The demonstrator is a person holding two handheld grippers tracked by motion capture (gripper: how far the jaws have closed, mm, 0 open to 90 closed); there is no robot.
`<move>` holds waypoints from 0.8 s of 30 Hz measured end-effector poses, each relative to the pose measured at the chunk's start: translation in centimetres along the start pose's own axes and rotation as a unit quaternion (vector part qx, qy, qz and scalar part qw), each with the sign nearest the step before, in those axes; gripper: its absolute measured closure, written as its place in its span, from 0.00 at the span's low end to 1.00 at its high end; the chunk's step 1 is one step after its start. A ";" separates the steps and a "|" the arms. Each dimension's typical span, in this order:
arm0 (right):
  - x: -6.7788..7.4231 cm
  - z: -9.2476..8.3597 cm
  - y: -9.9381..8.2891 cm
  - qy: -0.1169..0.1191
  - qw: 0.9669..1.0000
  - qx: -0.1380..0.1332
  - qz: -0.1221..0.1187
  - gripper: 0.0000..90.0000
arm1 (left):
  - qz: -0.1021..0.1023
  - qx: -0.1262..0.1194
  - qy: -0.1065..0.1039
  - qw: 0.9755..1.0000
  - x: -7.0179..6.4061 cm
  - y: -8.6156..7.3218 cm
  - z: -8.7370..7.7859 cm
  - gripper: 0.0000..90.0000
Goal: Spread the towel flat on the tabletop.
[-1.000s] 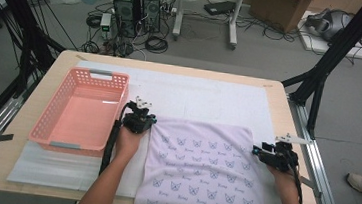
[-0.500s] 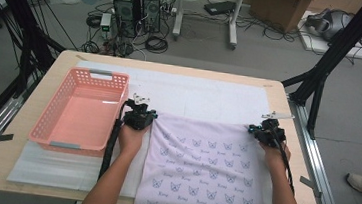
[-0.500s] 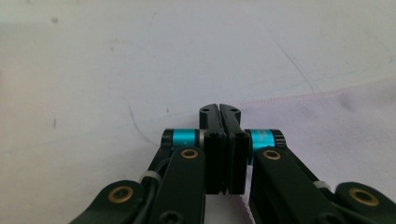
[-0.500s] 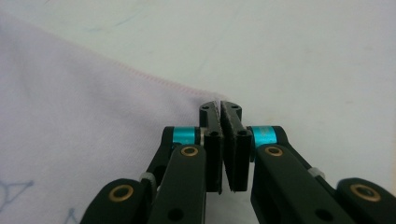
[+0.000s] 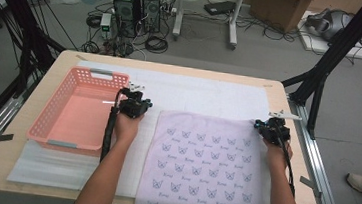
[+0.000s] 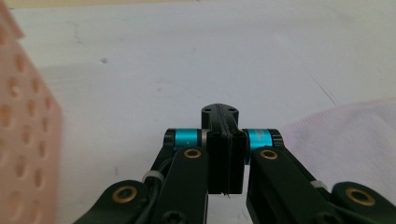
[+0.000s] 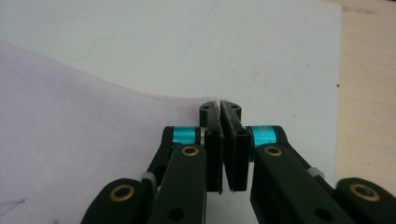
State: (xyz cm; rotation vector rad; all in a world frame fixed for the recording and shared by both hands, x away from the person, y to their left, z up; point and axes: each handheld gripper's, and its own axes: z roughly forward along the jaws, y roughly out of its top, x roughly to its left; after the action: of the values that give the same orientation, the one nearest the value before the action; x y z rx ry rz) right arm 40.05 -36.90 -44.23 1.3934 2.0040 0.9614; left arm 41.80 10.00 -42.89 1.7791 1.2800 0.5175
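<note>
A pale lilac towel (image 5: 208,165) with a small printed pattern lies spread flat on the white mat (image 5: 205,94). My right gripper (image 5: 272,127) sits at the towel's far right corner. In the right gripper view its jaws (image 7: 219,108) are shut on that corner, where the hemmed edge of the towel (image 7: 70,140) runs in between the tips. My left gripper (image 5: 138,101) is just left of the towel's far left corner. In the left gripper view its jaws (image 6: 219,112) are shut with nothing between them, and the towel (image 6: 345,140) lies apart to their right.
A pink slatted basket (image 5: 41,123) stands on the left of the table, close beside my left hand, and its wall (image 6: 28,154) shows in the left gripper view. Bare wooden table edge (image 5: 289,157) runs right of my right gripper. Cables and computer cases lie on the floor beyond.
My right gripper has travelled from the towel's right edge up to its far right corner and closed there. The left gripper has drifted slightly farther away, still shut.
</note>
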 end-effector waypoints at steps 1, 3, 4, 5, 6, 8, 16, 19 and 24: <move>0.0 0.2 -0.1 -0.001 1.000 0.003 0.007 0.90 | 0.003 0.000 -0.010 1.000 -0.3 0.0 0.1 0.99; -0.3 0.3 -0.2 -0.009 1.000 0.000 0.024 0.84 | -0.002 0.003 -0.034 0.999 -0.9 -0.1 0.6 0.87; -0.5 0.1 -0.2 -0.007 0.999 -0.005 0.038 0.80 | 0.003 0.007 -0.035 0.999 -1.2 -0.2 0.8 0.79; -0.6 -0.1 -0.1 -0.006 0.999 -0.010 0.043 0.79 | 0.006 0.012 -0.036 0.999 -1.4 -0.4 1.1 0.74; -0.7 -0.4 0.0 -0.003 0.999 -0.013 0.045 0.78 | 0.003 0.018 -0.045 0.999 -1.5 -0.5 1.4 0.71; -0.6 -0.9 0.1 0.007 0.999 -0.006 0.036 0.74 | -0.004 0.033 -0.052 0.998 -1.8 -0.9 2.1 0.63; 0.0 -2.3 -0.9 0.038 0.999 0.031 0.009 0.63 | 0.044 0.047 0.010 0.998 -2.8 -1.1 2.4 0.96; 0.7 -1.8 -1.4 0.050 0.997 0.062 -0.010 0.67 | 0.014 0.049 0.018 0.999 -1.5 -1.1 2.0 0.96; 1.5 -1.5 -1.4 0.054 0.997 0.045 -0.032 0.98 | 0.021 0.041 0.022 0.999 -1.6 -1.1 1.8 0.94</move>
State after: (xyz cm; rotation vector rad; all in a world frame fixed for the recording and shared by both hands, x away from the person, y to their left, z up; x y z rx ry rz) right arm 37.60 -36.17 -44.40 1.3402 2.1828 0.9463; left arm 41.89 7.98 -44.59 1.8746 1.3122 0.5373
